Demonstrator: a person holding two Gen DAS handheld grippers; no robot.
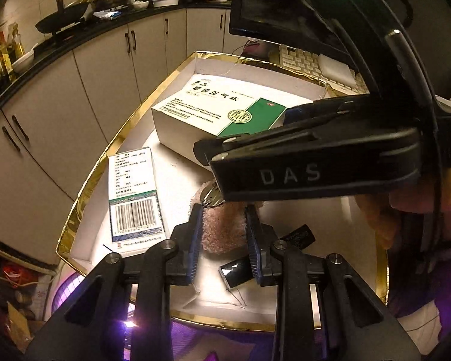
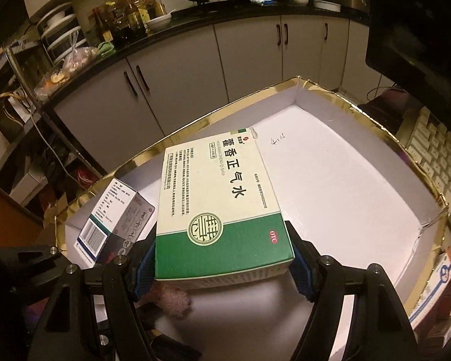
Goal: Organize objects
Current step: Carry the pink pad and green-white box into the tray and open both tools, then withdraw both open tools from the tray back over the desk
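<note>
A large white and green medicine box [image 2: 219,198] lies slanted in the white tray [image 2: 345,180]. Its green end sits between the blue pads of my right gripper [image 2: 222,270], which is shut on it. In the left wrist view that gripper [image 1: 245,132] reaches in from the right and holds the same box [image 1: 207,105]. My left gripper [image 1: 224,234] is shut on a pink fluffy item [image 1: 222,225] low over the tray [image 1: 177,180]. The fluffy item [image 2: 174,297] shows under the box's near end. A small barcoded medicine box [image 1: 135,198] lies to the left.
The tray has a gold rim [image 1: 105,156]. Two small black items [image 1: 234,270] [image 1: 297,236] lie by my left fingers. A keyboard [image 2: 433,156] and a monitor [image 1: 270,9] stand beyond the tray's right side. Kitchen cabinets [image 2: 195,69] run behind. A person's hand [image 1: 406,198] holds the right gripper.
</note>
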